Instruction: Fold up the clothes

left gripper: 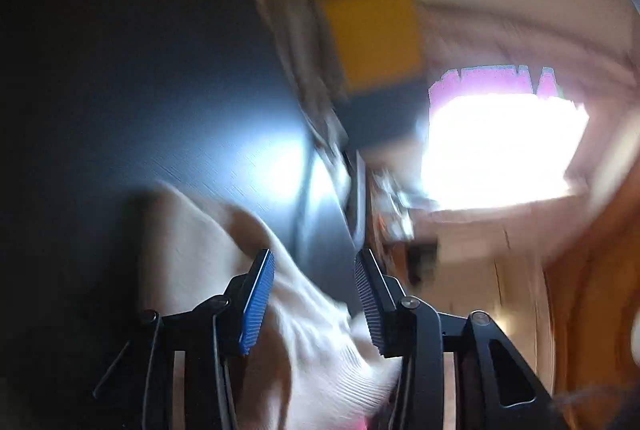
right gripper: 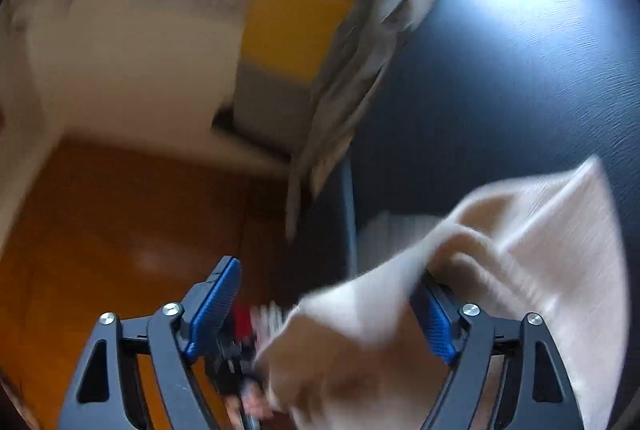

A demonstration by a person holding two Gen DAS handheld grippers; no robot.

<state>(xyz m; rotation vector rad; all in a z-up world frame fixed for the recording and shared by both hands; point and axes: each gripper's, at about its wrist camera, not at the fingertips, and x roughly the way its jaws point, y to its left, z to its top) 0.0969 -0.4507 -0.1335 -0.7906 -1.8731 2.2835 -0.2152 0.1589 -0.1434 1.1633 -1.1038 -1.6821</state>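
Observation:
A cream ribbed garment (left gripper: 320, 342) lies on the dark table (left gripper: 120, 70) and runs up between the fingers of my left gripper (left gripper: 314, 294). The blue pads stand apart, with bare table showing between their tips, and the cloth hangs loose in the gap. In the right wrist view the same cream garment (right gripper: 520, 250) drapes over the right-hand finger of my right gripper (right gripper: 328, 310). That gripper's jaws are spread wide and the cloth is not pinched. Both views are blurred.
A grey patterned garment (right gripper: 360, 70) hangs over the table's edge (right gripper: 352, 190), also seen as a grey patterned garment (left gripper: 304, 42) in the left wrist view. Behind it is a yellow and grey block (right gripper: 292, 26). Orange wooden floor (right gripper: 100, 230) lies below, and a bright window (left gripper: 500, 150) glares.

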